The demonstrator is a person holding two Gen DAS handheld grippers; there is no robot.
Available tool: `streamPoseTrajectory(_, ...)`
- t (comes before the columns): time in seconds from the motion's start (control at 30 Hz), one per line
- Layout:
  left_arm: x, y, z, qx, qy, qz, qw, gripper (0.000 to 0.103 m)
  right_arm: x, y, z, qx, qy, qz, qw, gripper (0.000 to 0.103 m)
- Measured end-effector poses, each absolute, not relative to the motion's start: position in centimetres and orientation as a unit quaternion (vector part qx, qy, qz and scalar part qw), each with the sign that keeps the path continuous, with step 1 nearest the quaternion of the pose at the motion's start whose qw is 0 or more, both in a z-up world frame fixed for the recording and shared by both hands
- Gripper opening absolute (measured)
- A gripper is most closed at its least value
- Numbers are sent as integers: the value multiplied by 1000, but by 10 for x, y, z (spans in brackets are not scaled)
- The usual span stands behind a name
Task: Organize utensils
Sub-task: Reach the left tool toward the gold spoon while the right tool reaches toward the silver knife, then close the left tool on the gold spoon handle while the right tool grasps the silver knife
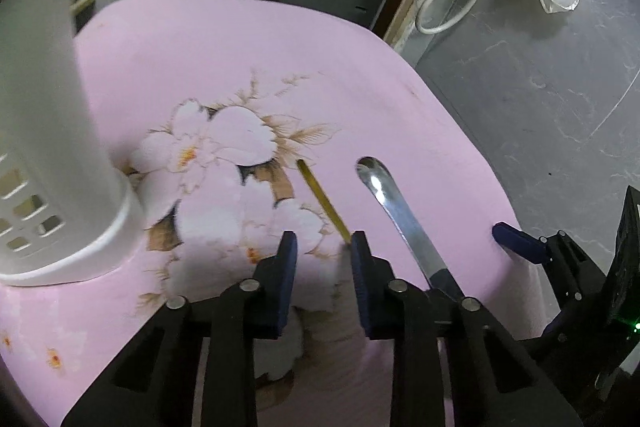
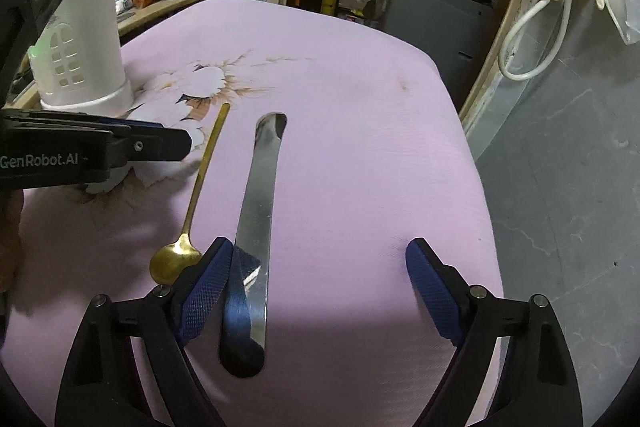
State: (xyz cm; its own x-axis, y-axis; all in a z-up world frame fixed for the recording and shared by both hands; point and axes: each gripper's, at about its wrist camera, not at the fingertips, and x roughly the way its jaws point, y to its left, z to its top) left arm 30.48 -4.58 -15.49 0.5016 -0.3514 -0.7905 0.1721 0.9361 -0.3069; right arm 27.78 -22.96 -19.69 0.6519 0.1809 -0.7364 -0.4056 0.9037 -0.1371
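Hovering my right gripper point(image 2: 320, 267), jaws wide | knife point(image 2: 256, 211) between them, hugging the left pad, long axis pointing away | left gripper point(image 1: 324, 247) narrowed, empty, beside gold spoon point(image 2: 192, 211) | table point(image 2: 360, 107) near edge.

My right tongs point(image 2: 320, 279) stand wide over the pink floral surface point(image 2: 360, 107), straddling a knife point(image 2: 258, 195) with dark blue handle. Gold spoon point(image 2: 188, 223) lies just left. White utensil holder point(image 2: 86, 55) upright far left; left tongs point(image 2: 176, 143) nearby.
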Motion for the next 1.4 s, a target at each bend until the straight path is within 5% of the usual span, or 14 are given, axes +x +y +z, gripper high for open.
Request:
streamPoseTrajectory(0.23, 320, -63, -157, -87, 499, -164, 846, 21, 281, -246, -191, -111, 376, 150, 908, 53)
streamPoseTrajectory(0.43, 331, -80, -156, -40, 503, -155, 849, 21, 281, -254, -189, -91, 372, 151, 911, 39)
streamPoseTrajectory(0.5, 327, -83, -157, -15, 497, -147, 855, 11, 278, -254, -188, -87, 371, 151, 912, 35)
streamPoseTrajectory(0.7, 323, -80, -157, -11, 491, -143, 859, 5, 263, -262, -188, -71, 376, 141, 913, 17)
streamPoseTrajectory(1.07, 299, -65, -158, 0, 521, -156, 839, 4, 261, -274, -185, -47, 417, 151, 895, 19)
streamPoseTrajectory(1.4, 304, -67, -157, 5, 532, -171, 829, 5, 305, -257, -189, -54, 424, 183, 885, 47)
